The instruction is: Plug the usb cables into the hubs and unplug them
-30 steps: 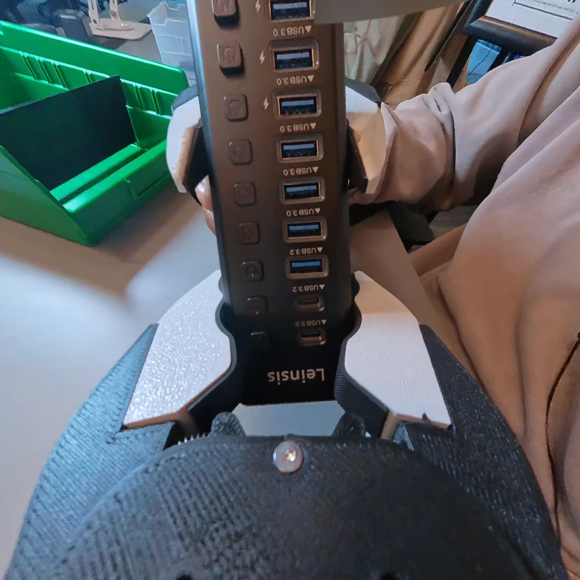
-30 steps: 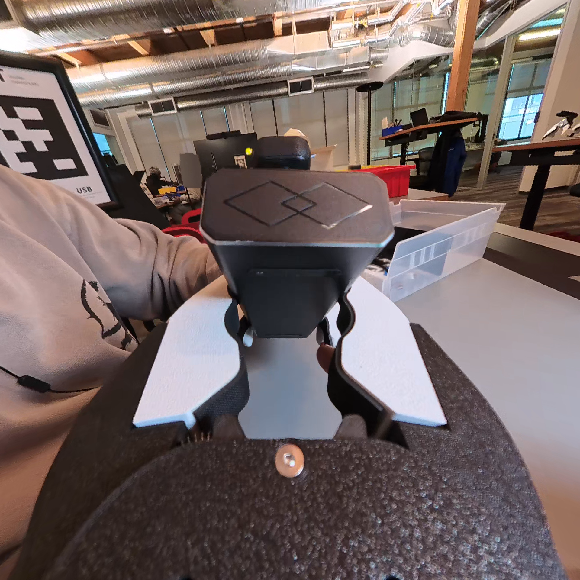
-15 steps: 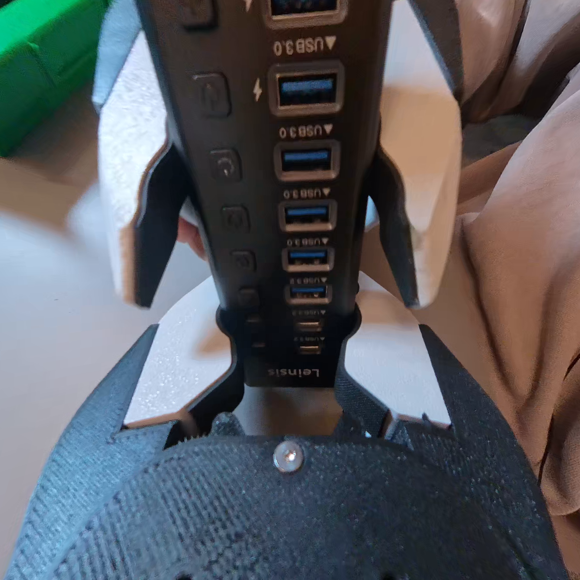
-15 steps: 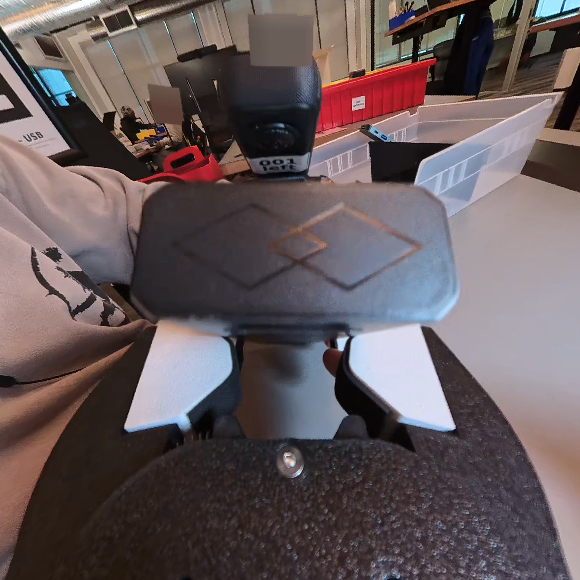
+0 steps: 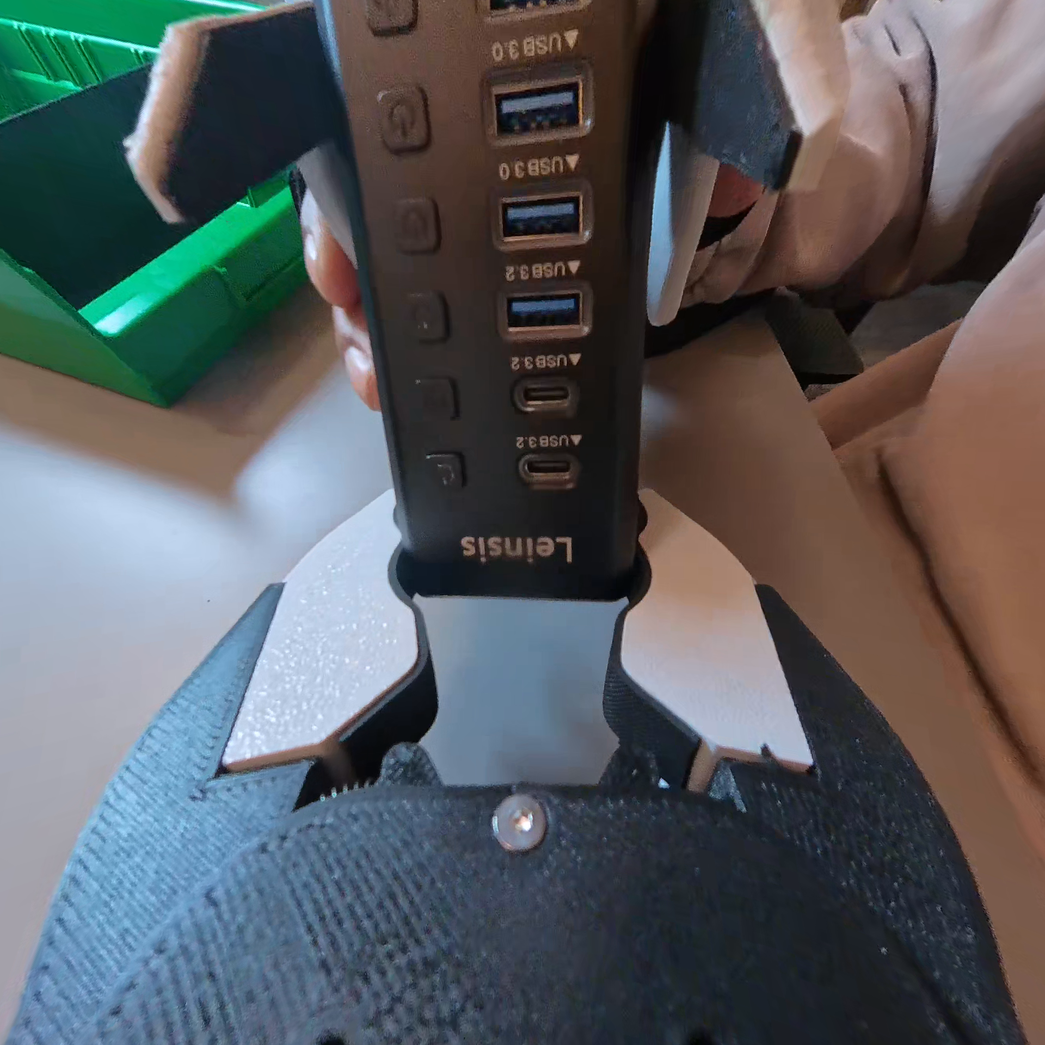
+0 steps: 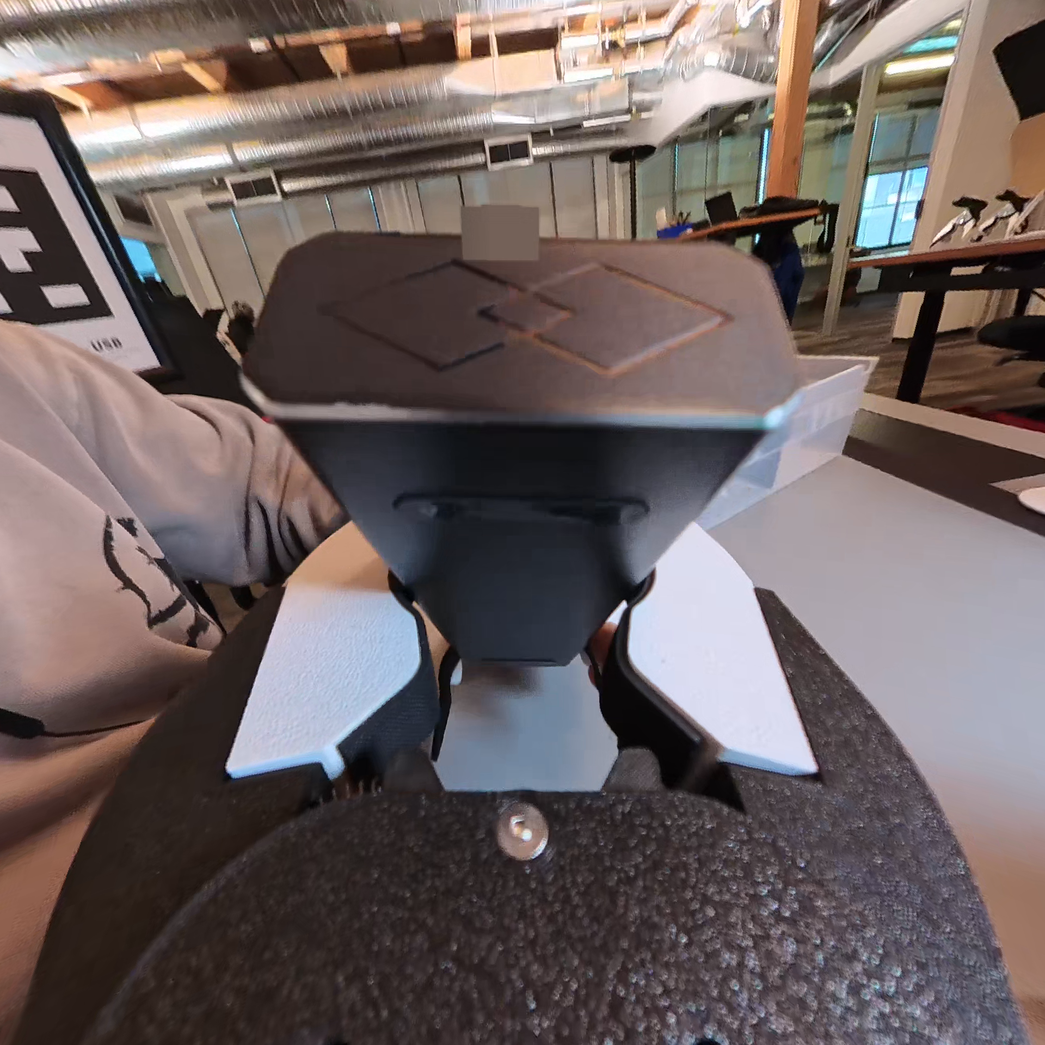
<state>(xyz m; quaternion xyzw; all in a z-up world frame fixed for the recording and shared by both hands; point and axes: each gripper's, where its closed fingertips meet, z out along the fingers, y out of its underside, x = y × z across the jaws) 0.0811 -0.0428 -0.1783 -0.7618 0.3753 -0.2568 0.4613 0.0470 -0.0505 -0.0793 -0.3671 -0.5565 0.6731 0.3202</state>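
A long black USB hub (image 5: 520, 283) with a row of ports and buttons runs away from my left gripper (image 5: 520, 565). The left gripper is shut on the hub's near end, only the fingertips clasping its sides. The right gripper's fingers (image 5: 226, 124) sit on either side of the hub farther up. In the right wrist view the hub (image 6: 509, 441) points up and toward the camera, showing its underside and its end cap. My right gripper (image 6: 517, 616) is shut on its body. No cable is in view.
A green bin (image 5: 141, 316) stands on the tan table (image 5: 113, 565) at the left. A person's beige sleeve (image 5: 933, 141) and torso (image 6: 85, 537) are close by. A clear plastic bin (image 6: 803, 430) sits behind the hub on the grey table (image 6: 876, 594). My right fingertips sit around 10 cm from my left ones.
The hub has slid outward through my left gripper; it was held past the two lowest ports, now only by the end. The right wrist view dipped down, then tilted up again.
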